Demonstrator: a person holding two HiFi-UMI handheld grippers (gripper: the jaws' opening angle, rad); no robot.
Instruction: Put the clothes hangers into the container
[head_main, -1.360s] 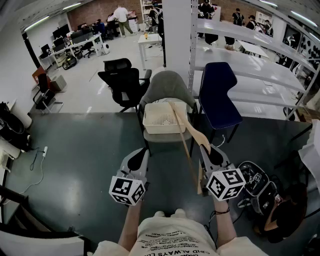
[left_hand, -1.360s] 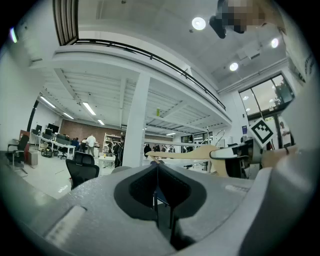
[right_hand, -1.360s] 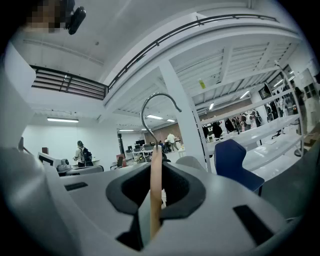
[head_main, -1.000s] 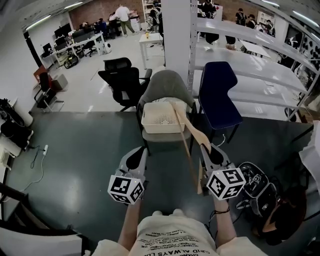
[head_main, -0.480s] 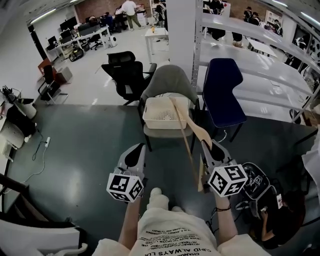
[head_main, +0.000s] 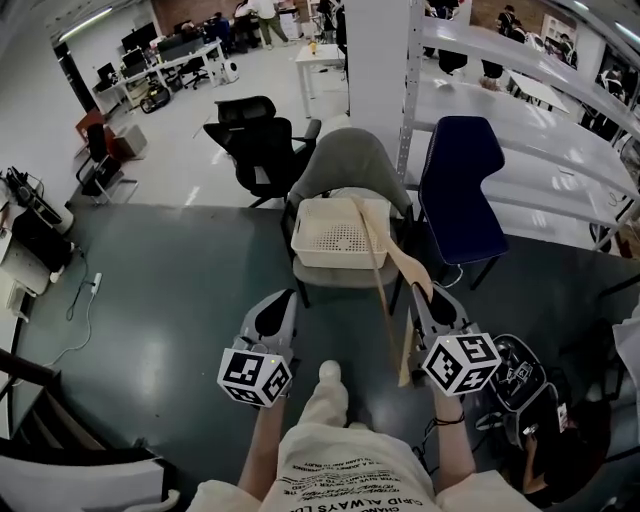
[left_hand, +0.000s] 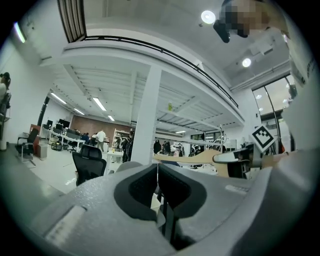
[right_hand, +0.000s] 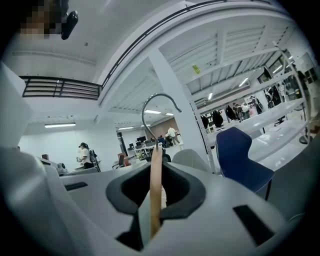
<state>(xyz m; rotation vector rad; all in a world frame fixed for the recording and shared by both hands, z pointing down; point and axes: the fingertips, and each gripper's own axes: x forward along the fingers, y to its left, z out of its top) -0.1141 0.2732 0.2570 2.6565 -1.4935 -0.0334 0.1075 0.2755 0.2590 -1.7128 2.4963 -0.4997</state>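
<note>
A cream perforated container (head_main: 303, 252) sits on the seat of a grey chair (head_main: 350, 160) ahead of me. My right gripper (head_main: 421, 293) is shut on a wooden clothes hanger (head_main: 378, 268), which slants up over the container's right rim. In the right gripper view the hanger's wooden body (right_hand: 155, 190) stands upright between the jaws of the right gripper (right_hand: 156, 176), with its metal hook (right_hand: 150, 107) above. My left gripper (head_main: 277, 299) is level beside it, to the left, shut with nothing in it. The left gripper (left_hand: 158, 172) shows its jaws closed together, and the hanger (left_hand: 195, 159) passes beyond them.
A dark blue chair (head_main: 462, 180) stands right of the grey one, against a white shelving rack (head_main: 520, 90). A black office chair (head_main: 262, 150) is behind on the left. Black gear (head_main: 515, 380) lies on the floor at my right. My foot (head_main: 326, 374) shows between the grippers.
Both grippers and the hanger have moved forward toward the grey chair, which now sits lower and nearer in view. A foot has stepped into sight between the grippers.
</note>
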